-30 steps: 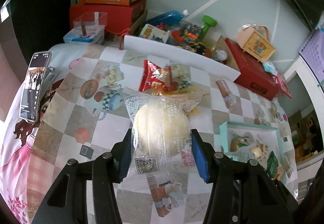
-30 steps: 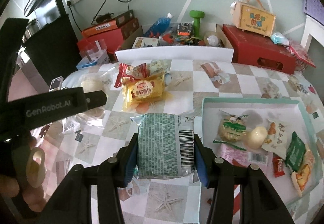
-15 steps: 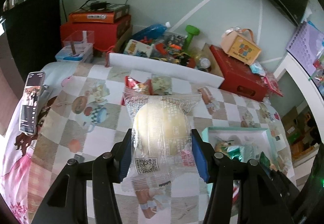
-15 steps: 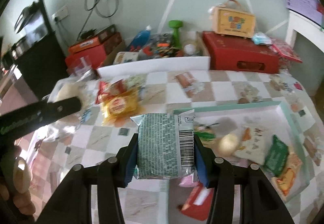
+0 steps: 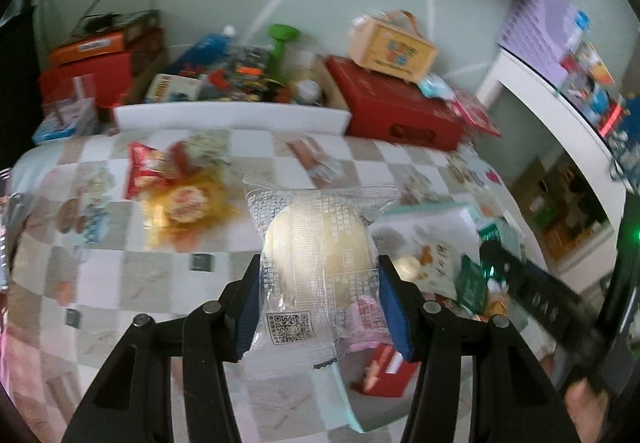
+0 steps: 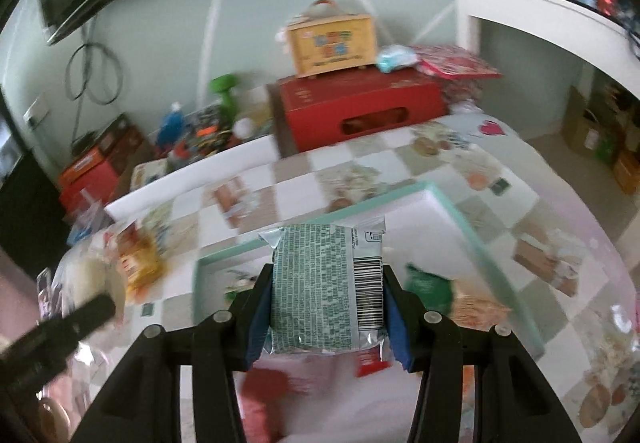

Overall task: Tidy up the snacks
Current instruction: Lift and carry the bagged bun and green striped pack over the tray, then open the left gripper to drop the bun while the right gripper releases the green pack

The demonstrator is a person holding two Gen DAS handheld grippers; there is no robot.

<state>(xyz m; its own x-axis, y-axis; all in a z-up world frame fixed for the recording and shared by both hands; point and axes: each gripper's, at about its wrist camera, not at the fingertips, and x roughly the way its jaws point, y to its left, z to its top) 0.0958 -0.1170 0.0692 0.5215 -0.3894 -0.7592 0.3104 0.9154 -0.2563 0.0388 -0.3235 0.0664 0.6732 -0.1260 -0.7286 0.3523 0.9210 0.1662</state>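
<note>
Partway done: left tongs [image 5: 318,307] clenched on wrapped bun [image 5: 320,251], right tongs [image 6: 326,311] on green packet [image 6: 316,287]; tray [image 6: 472,235] part-filled, red-and-yellow packs [image 5: 172,183] left at 10 o'clock.

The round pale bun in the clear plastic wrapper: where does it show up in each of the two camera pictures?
Left wrist view: the round pale bun in the clear plastic wrapper sits at centre, clamped in the left gripper.
Right wrist view: it appears blurred at the far left edge, above a dark gripper finger.
Shared landmark: the red cardboard box with the yellow handled box on top.
</note>
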